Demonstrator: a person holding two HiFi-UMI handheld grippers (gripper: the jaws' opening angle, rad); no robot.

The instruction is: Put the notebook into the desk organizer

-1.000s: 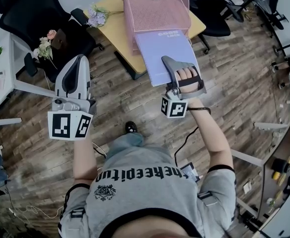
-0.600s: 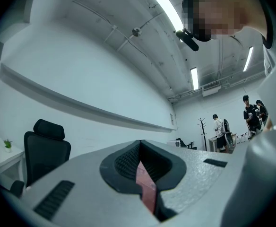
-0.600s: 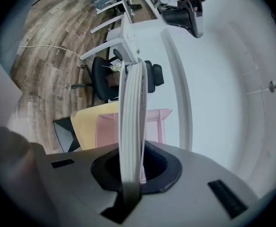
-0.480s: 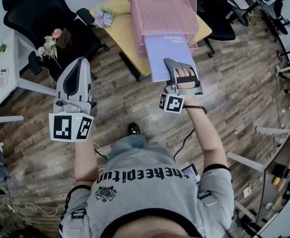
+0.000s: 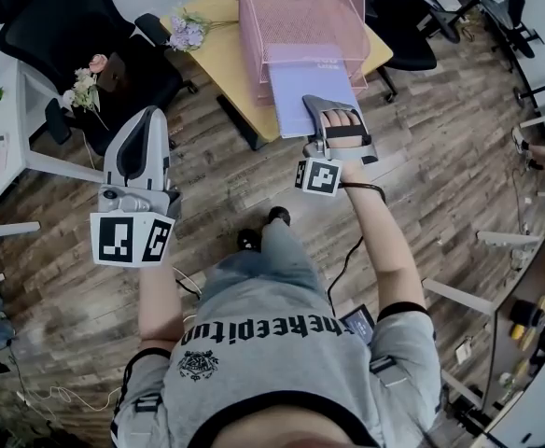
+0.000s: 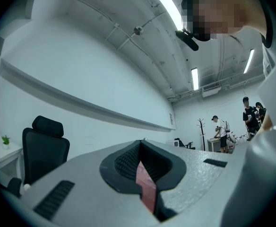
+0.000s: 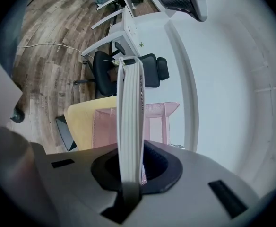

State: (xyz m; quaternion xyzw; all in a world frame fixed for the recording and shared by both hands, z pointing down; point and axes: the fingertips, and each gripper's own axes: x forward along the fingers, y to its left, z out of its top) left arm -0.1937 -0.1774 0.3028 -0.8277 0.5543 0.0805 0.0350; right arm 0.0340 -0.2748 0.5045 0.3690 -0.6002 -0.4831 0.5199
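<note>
A lavender notebook (image 5: 312, 94) lies flat with its far end inside the lower shelf of the pink wire-mesh desk organizer (image 5: 300, 12), which stands on a small yellow table (image 5: 218, 59). My right gripper (image 5: 328, 110) is shut on the notebook's near edge. In the right gripper view the notebook (image 7: 130, 126) shows edge-on, clamped between the jaws of the right gripper (image 7: 133, 174), with the organizer (image 7: 157, 122) behind it. My left gripper (image 5: 142, 147) hangs at the left, away from the table; its jaws of the left gripper (image 6: 145, 178) are shut with nothing between them.
Two black office chairs (image 5: 76, 26) stand left of the table, with flower bunches (image 5: 184, 31) at the table's corner and one near a white desk (image 5: 2, 129). Another chair (image 5: 398, 26) is right of the table. The floor is wood plank.
The right gripper has pushed the notebook farther away, so more of it sits inside the organizer's lower shelf. The left gripper has stayed put.
</note>
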